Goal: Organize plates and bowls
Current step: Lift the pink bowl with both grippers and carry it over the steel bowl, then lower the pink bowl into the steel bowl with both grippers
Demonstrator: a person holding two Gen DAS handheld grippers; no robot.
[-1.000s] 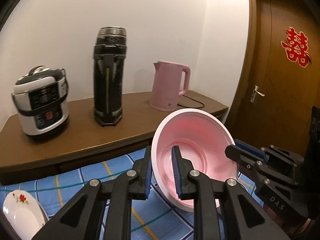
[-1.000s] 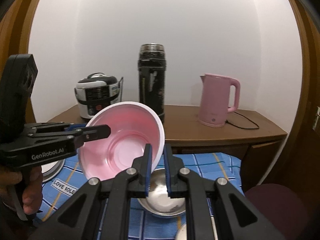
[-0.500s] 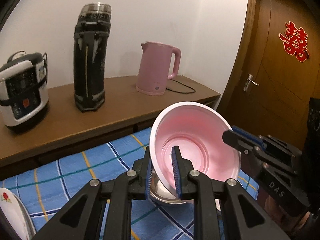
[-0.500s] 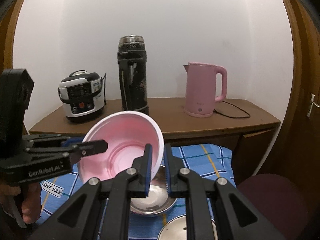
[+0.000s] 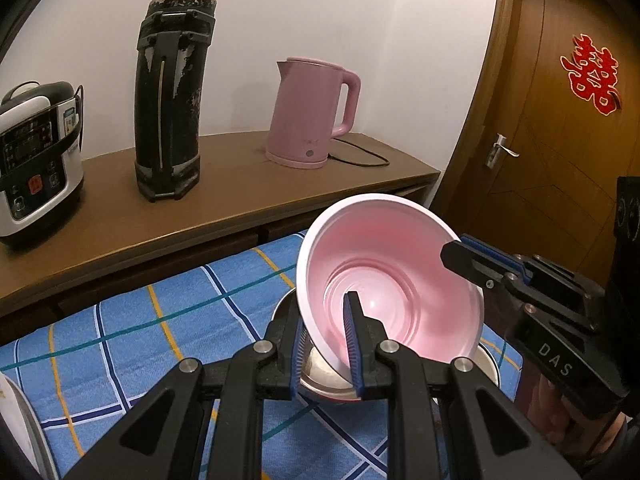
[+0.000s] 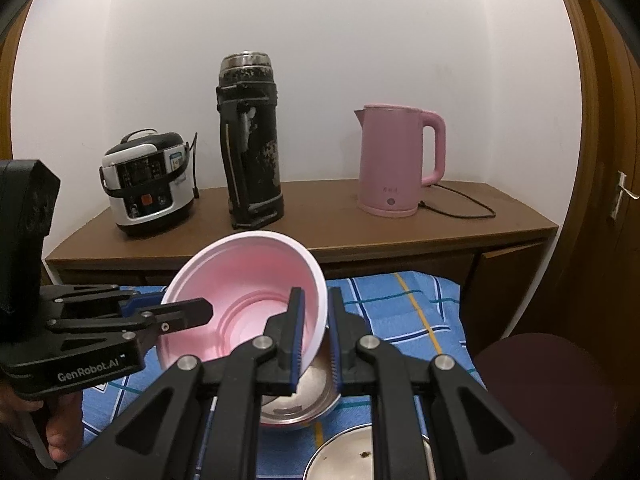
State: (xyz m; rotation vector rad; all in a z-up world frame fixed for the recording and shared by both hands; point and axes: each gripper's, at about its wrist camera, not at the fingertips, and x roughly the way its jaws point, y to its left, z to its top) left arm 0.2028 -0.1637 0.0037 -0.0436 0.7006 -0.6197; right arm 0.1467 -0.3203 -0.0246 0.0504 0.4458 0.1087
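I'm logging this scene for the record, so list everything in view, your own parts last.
bowl: one, pink, tilted, held above the steel bowl
steel bowl: one, silver, on the cloth
tablecloth: one, blue check, under the dishes
plate: one, metal, bottom edge
flask: one, black, on the sideboard
kettle: one, pink, sideboard right
rice cooker: one, white and black, sideboard left
sideboard: one, brown, against the wall
door: one, brown, right
left claw: shut on the bowl rim
right claw: shut on the opposite rim
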